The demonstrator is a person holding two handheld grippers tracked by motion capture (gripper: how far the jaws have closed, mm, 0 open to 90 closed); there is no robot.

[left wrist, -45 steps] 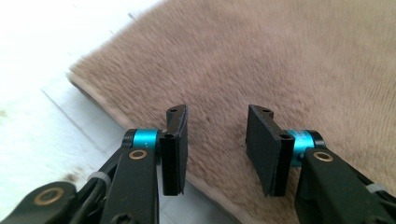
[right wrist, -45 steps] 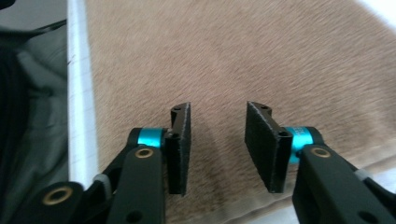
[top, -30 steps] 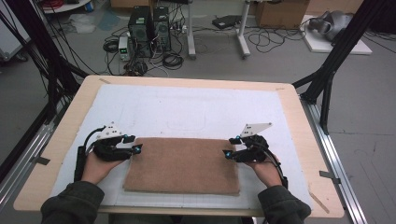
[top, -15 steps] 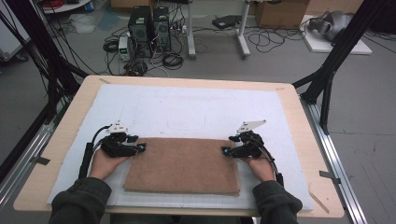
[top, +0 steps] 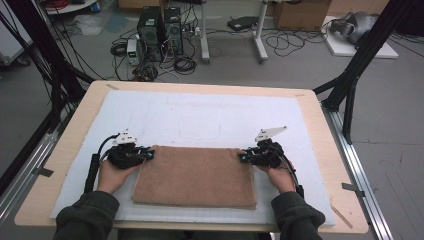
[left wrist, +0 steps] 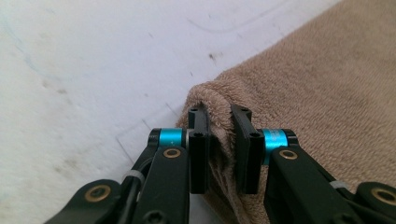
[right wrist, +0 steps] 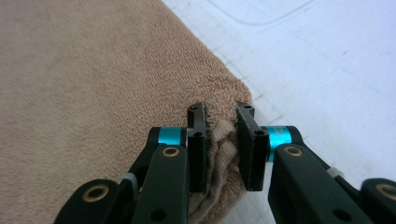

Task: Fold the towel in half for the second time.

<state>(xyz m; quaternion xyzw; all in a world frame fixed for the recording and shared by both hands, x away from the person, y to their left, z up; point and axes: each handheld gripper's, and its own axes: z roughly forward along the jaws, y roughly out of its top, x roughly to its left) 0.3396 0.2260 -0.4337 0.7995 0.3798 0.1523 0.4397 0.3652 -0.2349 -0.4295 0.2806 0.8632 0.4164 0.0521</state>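
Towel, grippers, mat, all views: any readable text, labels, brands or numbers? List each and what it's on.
None readable.
Towel: plain brown terry, no tag or print showing.
Left gripper and right gripper: black jaws, blue collars, no markings.
White mat: faint drawn outlines, no words.
Floor boxes: too small to read.

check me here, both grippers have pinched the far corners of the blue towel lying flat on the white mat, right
Not quite: the towel is brown, not blue, as the high view shows. Otherwise yes: the left gripper and right gripper, jaws just closing, each pinch a far corner, on the white mat.
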